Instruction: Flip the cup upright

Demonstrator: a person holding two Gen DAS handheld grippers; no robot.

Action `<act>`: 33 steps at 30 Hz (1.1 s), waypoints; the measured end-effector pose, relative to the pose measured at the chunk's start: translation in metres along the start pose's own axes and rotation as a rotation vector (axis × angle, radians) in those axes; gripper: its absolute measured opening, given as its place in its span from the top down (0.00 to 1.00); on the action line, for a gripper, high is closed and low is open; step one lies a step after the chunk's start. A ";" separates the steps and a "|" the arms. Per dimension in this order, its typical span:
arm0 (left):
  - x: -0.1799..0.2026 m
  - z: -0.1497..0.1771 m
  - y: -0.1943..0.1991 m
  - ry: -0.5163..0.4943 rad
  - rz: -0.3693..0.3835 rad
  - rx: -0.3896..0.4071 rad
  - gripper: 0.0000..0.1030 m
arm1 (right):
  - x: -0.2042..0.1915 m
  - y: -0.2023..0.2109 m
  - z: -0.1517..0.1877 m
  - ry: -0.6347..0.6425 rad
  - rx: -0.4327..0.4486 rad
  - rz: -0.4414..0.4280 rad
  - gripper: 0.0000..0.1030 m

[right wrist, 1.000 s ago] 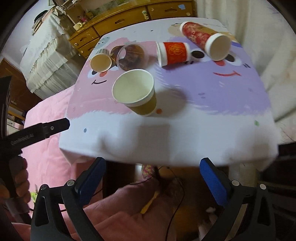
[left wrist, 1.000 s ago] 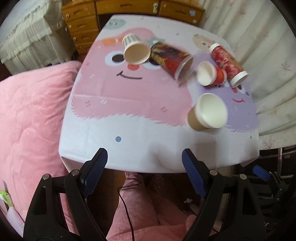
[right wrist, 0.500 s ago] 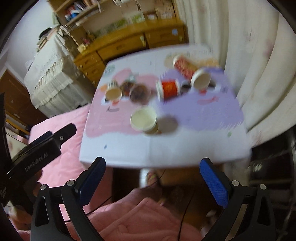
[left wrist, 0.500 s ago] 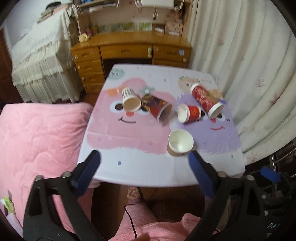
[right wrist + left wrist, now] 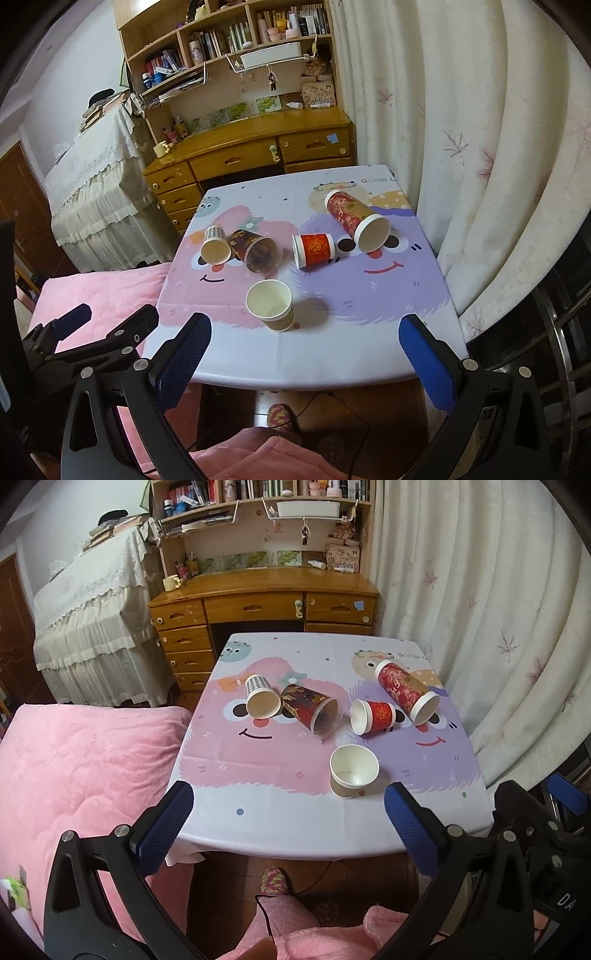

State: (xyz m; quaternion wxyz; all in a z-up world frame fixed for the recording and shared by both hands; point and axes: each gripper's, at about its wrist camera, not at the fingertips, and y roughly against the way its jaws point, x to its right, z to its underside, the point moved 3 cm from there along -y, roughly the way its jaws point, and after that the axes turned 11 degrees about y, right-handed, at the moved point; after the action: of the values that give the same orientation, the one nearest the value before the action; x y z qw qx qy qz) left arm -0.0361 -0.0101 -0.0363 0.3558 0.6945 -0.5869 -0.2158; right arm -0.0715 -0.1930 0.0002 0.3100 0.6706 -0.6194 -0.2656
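A tan paper cup [image 5: 352,771] [image 5: 270,305] stands upright near the front of the small table [image 5: 280,819] [image 5: 332,362]. Behind it lie several cups on their sides: a checked cup [image 5: 261,701] [image 5: 215,245], a dark patterned clear cup [image 5: 312,709] [image 5: 256,249], a short red cup [image 5: 373,716] [image 5: 314,250] and a tall red cup [image 5: 406,692] [image 5: 356,219]. My left gripper [image 5: 286,829] is open and empty, held back from the table's front edge. My right gripper [image 5: 303,356] is open and empty, also short of the front edge.
A pink bed [image 5: 74,775] lies left of the table. A wooden desk with drawers [image 5: 258,605] and shelves stands behind it. White curtains [image 5: 480,609] hang on the right. My legs in pink and a foot [image 5: 273,880] are under the table's front.
Both grippers have pulled back and up from the table, so the whole table and the room behind now show. The cups have not moved.
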 end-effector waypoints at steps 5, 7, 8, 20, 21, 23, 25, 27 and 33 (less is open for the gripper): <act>0.000 0.000 0.004 0.007 -0.005 0.021 0.00 | -0.001 0.006 0.003 0.015 0.019 0.012 0.00; 0.001 0.000 0.004 0.006 -0.006 0.026 0.00 | -0.001 0.007 0.004 0.015 0.017 0.009 0.00; 0.000 0.000 0.005 0.006 -0.005 0.028 0.00 | -0.002 0.007 0.004 0.012 0.016 0.008 0.00; 0.001 -0.002 0.007 0.004 -0.004 0.035 0.00 | 0.002 -0.002 0.007 0.002 0.003 0.001 0.00; 0.001 -0.002 0.007 0.002 -0.002 0.035 0.00 | 0.002 -0.001 0.007 0.000 0.000 0.001 0.00; 0.002 -0.004 0.006 -0.003 0.002 0.033 0.00 | 0.003 -0.003 0.010 0.000 -0.001 0.001 0.00; 0.002 -0.005 0.005 -0.007 0.005 0.031 0.00 | 0.004 -0.005 0.013 -0.009 -0.006 0.003 0.00; 0.003 -0.007 0.004 -0.010 0.007 0.030 0.00 | 0.003 -0.008 0.014 -0.018 -0.010 0.008 0.00; 0.002 -0.006 0.005 -0.010 0.009 0.030 0.00 | 0.005 -0.014 0.014 -0.039 -0.024 0.009 0.00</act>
State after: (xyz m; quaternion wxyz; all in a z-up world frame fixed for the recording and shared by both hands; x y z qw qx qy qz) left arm -0.0348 -0.0109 -0.0280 0.3434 0.6960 -0.5950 -0.2091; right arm -0.0718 -0.1990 -0.0199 0.3071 0.6585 -0.6253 -0.2848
